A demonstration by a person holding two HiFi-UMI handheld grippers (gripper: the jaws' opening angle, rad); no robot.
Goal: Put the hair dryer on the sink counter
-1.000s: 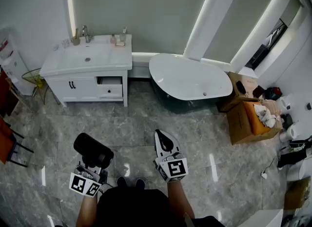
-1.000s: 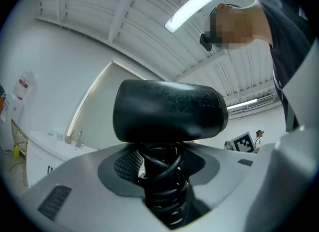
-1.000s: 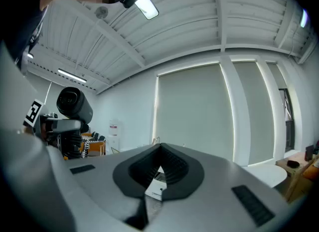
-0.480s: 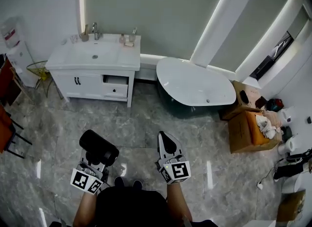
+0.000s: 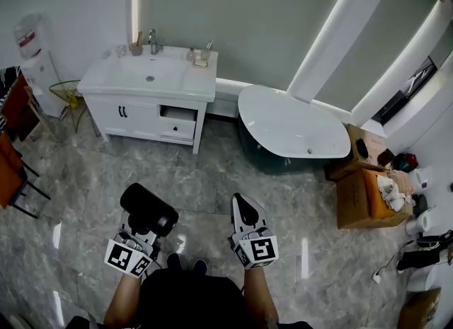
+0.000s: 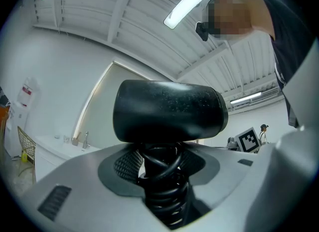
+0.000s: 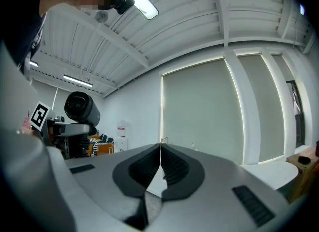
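Note:
The black hair dryer (image 5: 148, 209) stands upright in my left gripper (image 5: 139, 231), which is shut on its handle with the coiled cord wound round it. In the left gripper view the dryer's barrel (image 6: 169, 111) lies crosswise above the jaws and the cord-wrapped handle (image 6: 162, 186) sits between them. My right gripper (image 5: 244, 214) is shut with nothing in it; its pads (image 7: 158, 167) meet in the right gripper view, where the hair dryer (image 7: 81, 109) shows at the left. The white sink counter (image 5: 148, 78) stands at the far upper left, across the floor from both grippers.
A faucet (image 5: 152, 39) and small bottles (image 5: 200, 55) stand at the counter's back edge. The vanity has an open drawer (image 5: 178, 115). A white bathtub (image 5: 292, 124) lies to the right, cardboard boxes (image 5: 368, 193) beyond it. A water dispenser (image 5: 35, 57) and chairs (image 5: 15, 172) are at the left.
The view has shifted so the sink counter and bathtub sit further right and slightly lower in the head view. Both grippers keep their places at the bottom; the dryer stays in the left one.

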